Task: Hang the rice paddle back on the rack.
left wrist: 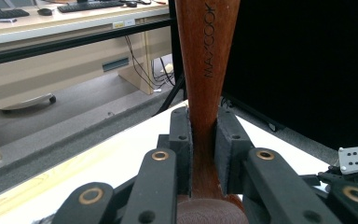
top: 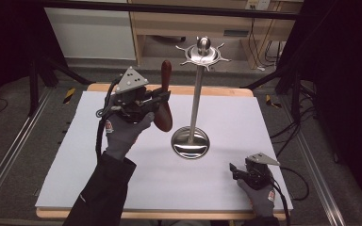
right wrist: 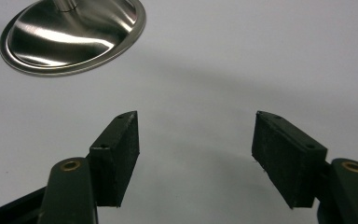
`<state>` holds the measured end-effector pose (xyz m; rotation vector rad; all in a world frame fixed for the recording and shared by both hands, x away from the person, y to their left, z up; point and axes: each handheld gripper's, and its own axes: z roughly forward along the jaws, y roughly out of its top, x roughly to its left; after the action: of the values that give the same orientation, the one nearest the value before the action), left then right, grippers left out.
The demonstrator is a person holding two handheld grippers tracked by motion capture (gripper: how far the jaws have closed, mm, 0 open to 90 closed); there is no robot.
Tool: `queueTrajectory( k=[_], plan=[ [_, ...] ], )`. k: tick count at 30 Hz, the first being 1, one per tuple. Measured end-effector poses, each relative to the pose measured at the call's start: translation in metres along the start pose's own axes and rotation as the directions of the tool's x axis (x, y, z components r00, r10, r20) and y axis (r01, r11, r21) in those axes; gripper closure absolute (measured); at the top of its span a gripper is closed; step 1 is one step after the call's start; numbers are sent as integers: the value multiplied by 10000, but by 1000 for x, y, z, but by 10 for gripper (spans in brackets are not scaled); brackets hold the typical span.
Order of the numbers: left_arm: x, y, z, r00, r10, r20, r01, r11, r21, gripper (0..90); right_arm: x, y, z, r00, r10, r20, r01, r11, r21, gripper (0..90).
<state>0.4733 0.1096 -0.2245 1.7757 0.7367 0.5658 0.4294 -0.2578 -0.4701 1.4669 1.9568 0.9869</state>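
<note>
We have the wooden spoon [top: 165,101] pinched by its neck in the left gripper [top: 162,95], jaws closed tight on the handle just above the bowl, and we hold it upright in the air just left of the steel stand [top: 197,94], handle end up. The right gripper [top: 233,170] rests low on the table [top: 75,160] near its front right corner, jaws spread apart with nothing between them, pointing toward the stand's round base [right wrist: 72,35]. As we read it, the spoon is meant to hang from one of the hooks on the stand's top ring [top: 202,55]. To do that well we should lift the handle end up to the ring, approach slowly from the side so we do not knock the thin pole, and keep the other gripper ready to steady the base if it rocks. The table has a plain white top with a wooden edge. Behind it we see pale wood furniture [top: 207,21], cables on a grey floor, and black curtains at both sides.
</note>
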Motion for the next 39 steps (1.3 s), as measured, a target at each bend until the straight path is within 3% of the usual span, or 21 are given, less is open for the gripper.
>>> queueTrajectory(
  k=[39],
  plan=[
    [-3,9,25,9997,232,-13,-232,9995,237,779,-1,0,-1,10000,22,16,-22,10000,-38,322]
  ],
)
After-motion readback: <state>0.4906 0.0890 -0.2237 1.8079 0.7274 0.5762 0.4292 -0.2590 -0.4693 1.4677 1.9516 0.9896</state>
